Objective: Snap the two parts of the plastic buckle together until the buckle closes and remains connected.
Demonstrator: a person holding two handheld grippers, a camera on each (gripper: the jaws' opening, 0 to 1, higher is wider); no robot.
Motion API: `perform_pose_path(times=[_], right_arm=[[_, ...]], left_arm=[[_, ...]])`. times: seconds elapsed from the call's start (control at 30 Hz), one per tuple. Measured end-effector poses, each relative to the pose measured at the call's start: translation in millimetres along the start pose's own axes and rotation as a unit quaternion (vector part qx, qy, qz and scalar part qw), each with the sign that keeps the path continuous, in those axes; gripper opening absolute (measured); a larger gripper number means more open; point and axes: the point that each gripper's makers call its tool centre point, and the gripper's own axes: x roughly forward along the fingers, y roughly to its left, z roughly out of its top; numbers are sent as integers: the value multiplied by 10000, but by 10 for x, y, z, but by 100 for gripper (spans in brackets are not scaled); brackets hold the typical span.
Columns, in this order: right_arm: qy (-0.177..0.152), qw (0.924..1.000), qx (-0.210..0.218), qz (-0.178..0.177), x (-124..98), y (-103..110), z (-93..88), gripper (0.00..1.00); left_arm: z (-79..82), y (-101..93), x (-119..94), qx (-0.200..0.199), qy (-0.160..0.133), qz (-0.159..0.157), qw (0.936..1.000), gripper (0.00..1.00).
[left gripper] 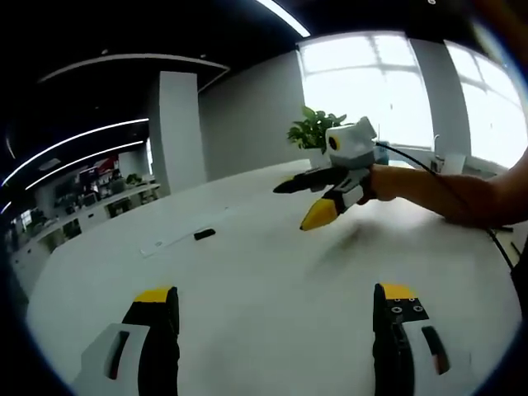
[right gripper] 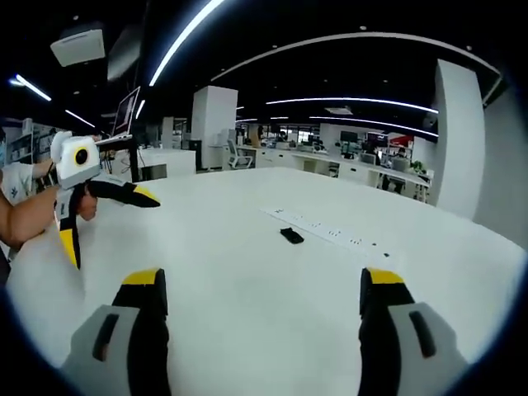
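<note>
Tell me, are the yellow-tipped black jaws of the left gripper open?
Open: the left gripper shows bare white table between its wide-apart jaws.

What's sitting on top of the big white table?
On the table lie a small black piece, probably a buckle part, and a long white strip. Both grippers are above it, jaws open and empty. I can't see a second buckle part.

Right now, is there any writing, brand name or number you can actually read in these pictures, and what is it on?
None can be read.
The white strip on the table has small dark marks, too small to tell whether they are text.
The small black object beside it shows no label.
Neither the left tongs nor the right tongs show any print.
The screens and red signs far back are blurred.
</note>
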Motion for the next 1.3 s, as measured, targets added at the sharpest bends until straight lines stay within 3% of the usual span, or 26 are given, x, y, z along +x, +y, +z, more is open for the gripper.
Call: perform_pose_path(times=[0.57, 1.3], right_arm=[[-46, 9999, -6, -125, -441, 265, -73, 98], [-175, 9997, 13, -173, -715, 404, -86, 98]], left_arm=[[-33, -27, -69, -74, 25, 116, 9999, 99], [-73, 34, -67, -52, 52, 216, 9997, 100]])
